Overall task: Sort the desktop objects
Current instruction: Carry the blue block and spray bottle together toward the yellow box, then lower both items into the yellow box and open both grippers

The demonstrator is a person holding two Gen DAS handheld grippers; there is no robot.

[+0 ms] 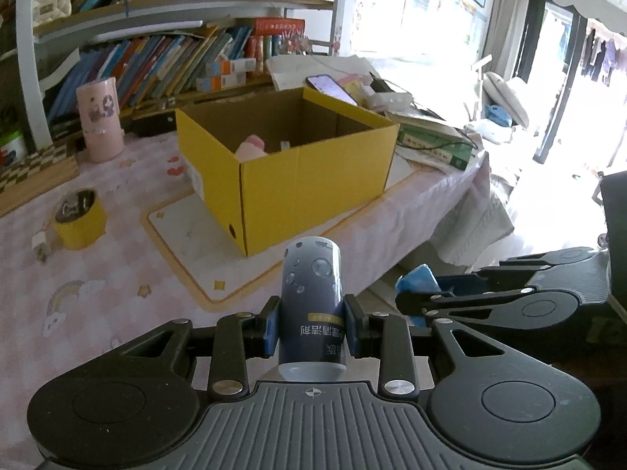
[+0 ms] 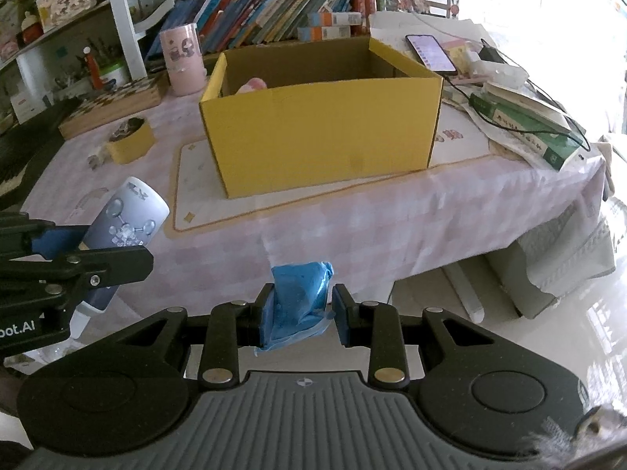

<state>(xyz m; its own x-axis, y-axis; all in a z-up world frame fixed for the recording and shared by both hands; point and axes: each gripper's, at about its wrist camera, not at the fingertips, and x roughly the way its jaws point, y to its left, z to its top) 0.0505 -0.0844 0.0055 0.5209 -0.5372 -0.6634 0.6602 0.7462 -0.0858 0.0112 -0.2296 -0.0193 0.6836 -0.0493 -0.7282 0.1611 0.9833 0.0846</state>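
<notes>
**Both grippers loaded, yellow box ahead**

The left gripper [image 1: 311, 327] has its jaws clenched on a grey-blue cylindrical bottle printed with bubbles [image 1: 311, 293], gripped at the sides below its middle, its flat end pointing forward toward the open yellow cardboard box [image 1: 298, 180]. The right gripper [image 2: 301, 315] has its jaws grasping a crumpled blue plastic bag [image 2: 299, 293], which bulges up above the blue pads. Both are held off the near edge of the counter covered with a pink checked cloth [image 2: 392, 219], the left gripper just beside the right one.

The box stands on a white mat with an orange border [image 2: 192, 203]; something pink [image 1: 252, 149] lies inside it. Left of the box sit a short yellow round container [image 1: 80, 221] and, farther back, a tall pink cylindrical cup [image 1: 100, 119]. A smartphone with a lit screen [image 2: 431, 53] lies behind the box.
</notes>
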